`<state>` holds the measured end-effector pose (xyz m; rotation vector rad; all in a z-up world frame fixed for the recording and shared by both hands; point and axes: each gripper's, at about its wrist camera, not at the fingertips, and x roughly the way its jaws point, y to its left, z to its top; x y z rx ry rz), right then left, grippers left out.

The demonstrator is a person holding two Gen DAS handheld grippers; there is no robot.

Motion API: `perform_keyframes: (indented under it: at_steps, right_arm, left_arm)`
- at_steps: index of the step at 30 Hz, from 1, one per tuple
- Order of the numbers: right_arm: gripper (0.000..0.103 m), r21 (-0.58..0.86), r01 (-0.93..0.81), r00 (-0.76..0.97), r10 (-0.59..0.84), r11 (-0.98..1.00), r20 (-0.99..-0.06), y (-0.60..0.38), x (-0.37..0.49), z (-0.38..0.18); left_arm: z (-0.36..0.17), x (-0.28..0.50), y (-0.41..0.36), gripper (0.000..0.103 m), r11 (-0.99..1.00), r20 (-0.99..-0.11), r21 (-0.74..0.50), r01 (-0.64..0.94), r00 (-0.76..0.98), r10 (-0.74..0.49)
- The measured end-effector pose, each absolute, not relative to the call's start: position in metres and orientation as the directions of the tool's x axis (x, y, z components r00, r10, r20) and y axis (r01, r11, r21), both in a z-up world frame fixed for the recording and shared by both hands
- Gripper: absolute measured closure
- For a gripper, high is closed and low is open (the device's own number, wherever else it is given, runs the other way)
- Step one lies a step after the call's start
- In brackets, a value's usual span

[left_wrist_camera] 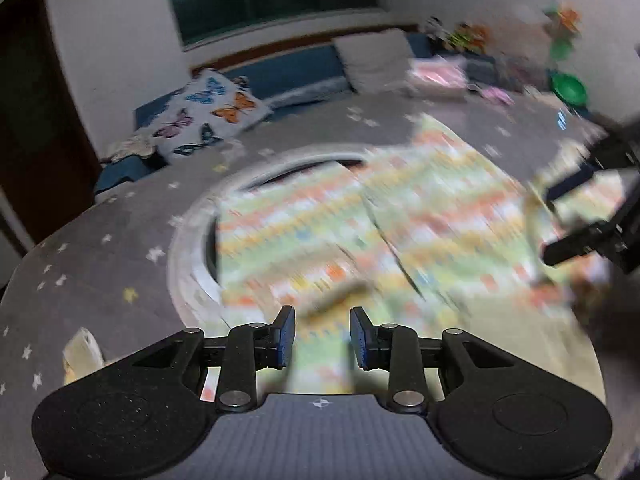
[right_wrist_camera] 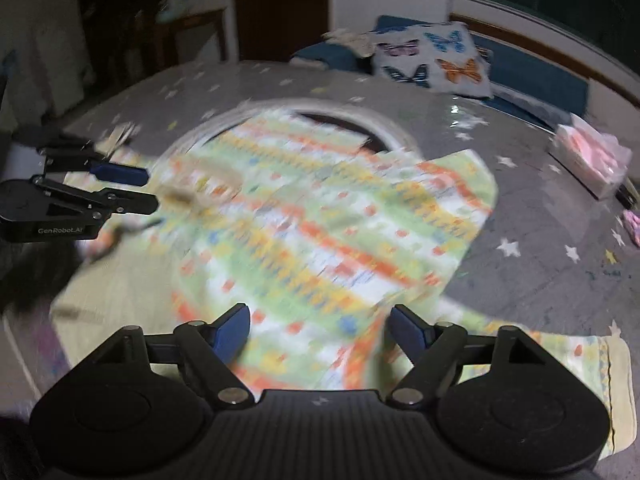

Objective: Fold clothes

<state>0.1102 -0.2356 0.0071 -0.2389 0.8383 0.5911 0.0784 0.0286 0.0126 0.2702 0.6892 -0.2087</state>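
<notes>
Garment: a patterned cloth [left_wrist_camera: 420, 216] in green, orange, yellow and white lies spread on a grey star-print surface [left_wrist_camera: 120, 240], partly over a pale ring [left_wrist_camera: 188, 248] printed or set in that surface; the pictures are blurred.
Cloth edge: in the right wrist view the cloth [right_wrist_camera: 320, 220] reaches from the ring down past the near gripper, with a pale hem to the lower right.
Left gripper [left_wrist_camera: 322, 336]: jaws parted a little, hovering over the cloth's near part; no fabric is visibly pinched, so it reads as released.
Right gripper [right_wrist_camera: 320, 332]: jaws spread wide above the cloth, grasping nothing.
Across views: each gripper shows at the other view's side edge, over the cloth's margin.
Background: a butterfly pillow [left_wrist_camera: 208, 116] and a blue cushion [left_wrist_camera: 288, 72] lie behind.
</notes>
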Motion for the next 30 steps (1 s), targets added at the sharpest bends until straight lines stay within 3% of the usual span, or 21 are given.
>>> perform_keyframes:
  at_steps: [7,14,17,22,24,26,28,30]
  right_arm:
    - [0.04,0.069,-0.439,0.582,0.342,0.896,-0.738,-0.26,0.168,0.009]
    - [0.053,0.117,-0.345,0.579,0.309,0.931,-0.755,-0.278,0.22,-0.009]
    - [0.063,0.129,-0.323,0.577,0.303,0.938,-0.759,-0.281,0.234,-0.016]
    - [0.077,0.128,-0.309,0.593,0.296,0.942,-0.748,-0.277,0.25,-0.019]
    - [0.088,0.126,-0.304,0.599,0.292,0.944,-0.746,-0.275,0.254,-0.019]
    - [0.092,0.127,-0.3,0.602,0.291,0.945,-0.744,-0.273,0.259,-0.019]
    - [0.096,0.124,-0.305,0.603,0.292,0.944,-0.742,-0.269,0.265,-0.019]
    - [0.101,0.094,-0.312,0.622,0.278,0.946,-0.732,-0.262,0.269,-0.017]
  left_arm:
    - [0.022,0.16,0.028,0.07,0.966,-0.64,0.161,0.202,0.767,-0.054]
    - [-0.003,0.231,0.039,0.068,0.974,-0.684,0.187,0.128,0.729,0.036]
    - [-0.01,0.243,0.045,0.055,0.976,-0.685,0.191,0.106,0.727,0.055]
    - [-0.016,0.253,0.049,0.055,0.977,-0.682,0.188,0.104,0.729,0.054]
    - [-0.017,0.256,0.05,0.055,0.978,-0.683,0.177,0.113,0.729,0.039]
    - [-0.017,0.258,0.05,0.067,0.978,-0.685,0.159,0.132,0.729,0.013]
    - [-0.018,0.258,0.049,0.101,0.975,-0.667,0.184,0.126,0.745,0.029]
    - [-0.019,0.257,0.048,0.103,0.969,-0.64,0.225,0.103,0.765,0.067]
